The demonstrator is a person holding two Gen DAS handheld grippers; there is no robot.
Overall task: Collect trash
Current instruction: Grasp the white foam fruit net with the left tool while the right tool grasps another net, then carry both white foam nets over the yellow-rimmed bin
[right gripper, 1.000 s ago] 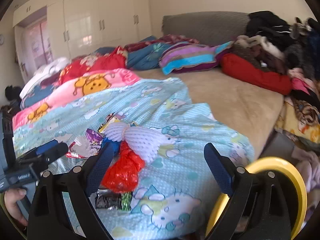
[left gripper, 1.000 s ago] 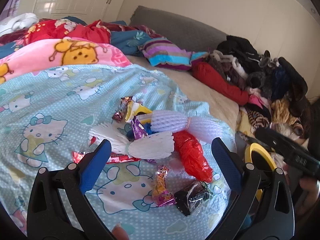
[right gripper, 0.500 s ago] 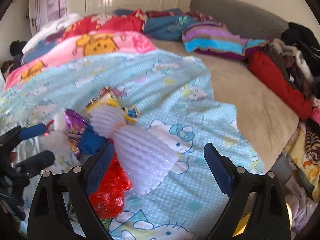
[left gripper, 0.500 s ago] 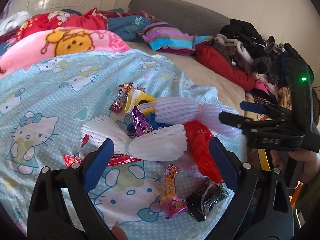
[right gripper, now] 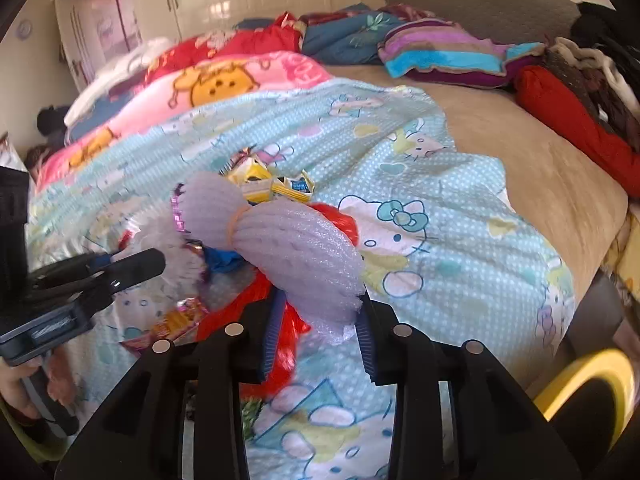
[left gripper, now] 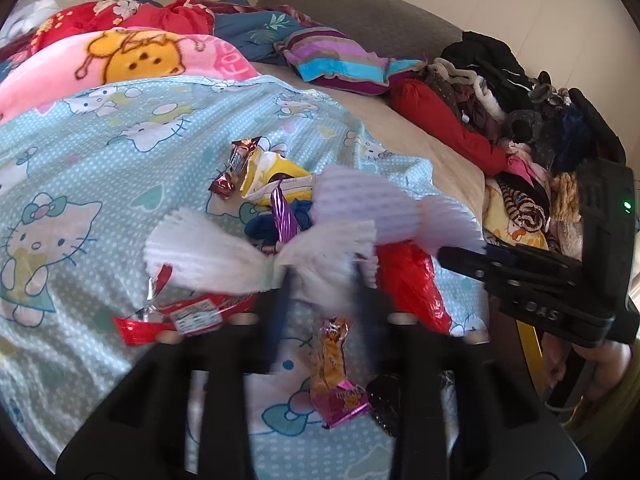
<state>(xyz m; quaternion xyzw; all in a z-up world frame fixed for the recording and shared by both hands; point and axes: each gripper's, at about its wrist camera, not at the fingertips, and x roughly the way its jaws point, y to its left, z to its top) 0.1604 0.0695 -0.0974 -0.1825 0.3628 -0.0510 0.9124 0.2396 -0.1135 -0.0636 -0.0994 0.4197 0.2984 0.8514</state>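
Note:
A pile of trash lies on the Hello Kitty sheet (left gripper: 100, 152). My left gripper (left gripper: 324, 284) is closed on the near end of the white foam net (left gripper: 224, 256), its fingers blurred. My right gripper (right gripper: 318, 320) is closed on the lower end of the lilac foam net (right gripper: 296, 248); that net also shows in the left wrist view (left gripper: 372, 204). Around them lie a red plastic bag (left gripper: 412, 284), a yellow wrapper (left gripper: 272, 176), a red candy wrapper (left gripper: 180, 320), a pink-orange snack packet (left gripper: 336, 376) and a black packet (left gripper: 384, 404).
A yellow-rimmed bin (right gripper: 588, 396) stands off the bed's right edge. Folded blankets (left gripper: 132, 56) and a striped pillow (left gripper: 340, 60) lie at the back. A heap of clothes (left gripper: 520, 120) fills the right side. A grey headboard (left gripper: 360, 12) is behind.
Both grippers have moved forward into the pile and closed: the left on the white foam net, the right on the lilac foam net. Both were open half a second ago.

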